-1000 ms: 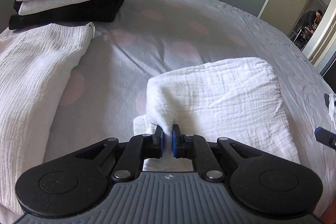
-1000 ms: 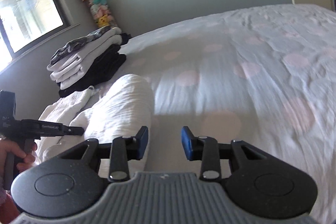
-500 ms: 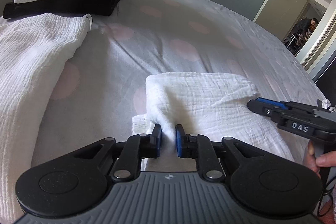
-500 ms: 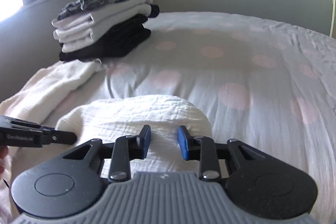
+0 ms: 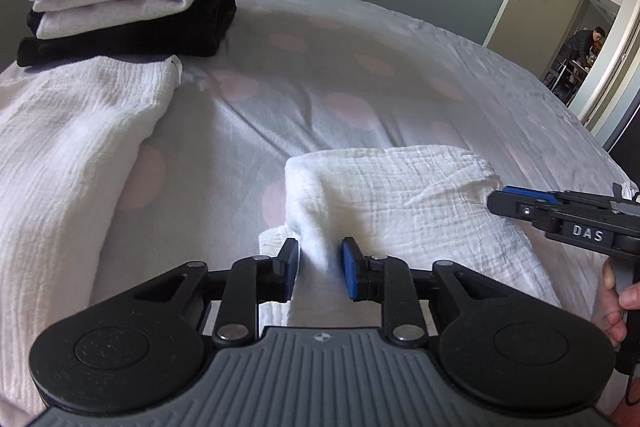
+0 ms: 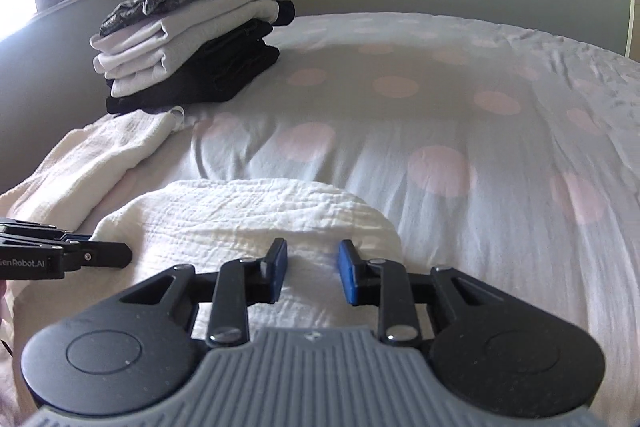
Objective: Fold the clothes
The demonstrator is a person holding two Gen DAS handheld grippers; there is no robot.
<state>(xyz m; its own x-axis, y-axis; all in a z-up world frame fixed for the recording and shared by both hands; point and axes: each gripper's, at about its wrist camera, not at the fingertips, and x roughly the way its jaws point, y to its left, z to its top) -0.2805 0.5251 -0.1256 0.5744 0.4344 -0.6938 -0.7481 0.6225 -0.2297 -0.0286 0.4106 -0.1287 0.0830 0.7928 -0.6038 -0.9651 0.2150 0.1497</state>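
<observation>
A folded white crinkled garment (image 5: 412,195) lies on the bed (image 5: 320,99), a soft rectangular bundle of gauzy cotton. The left gripper (image 5: 319,259) sits low at its near edge, jaws released, with a ridge of the cloth standing between the blue pads. The right gripper (image 6: 307,267) hovers level over the bundle, jaws parted and empty. The sheet is pale grey with pink dots. Another white crinkled cloth (image 5: 68,155) lies beside. A stack of folded clothes (image 6: 188,43) stands beyond.
</observation>
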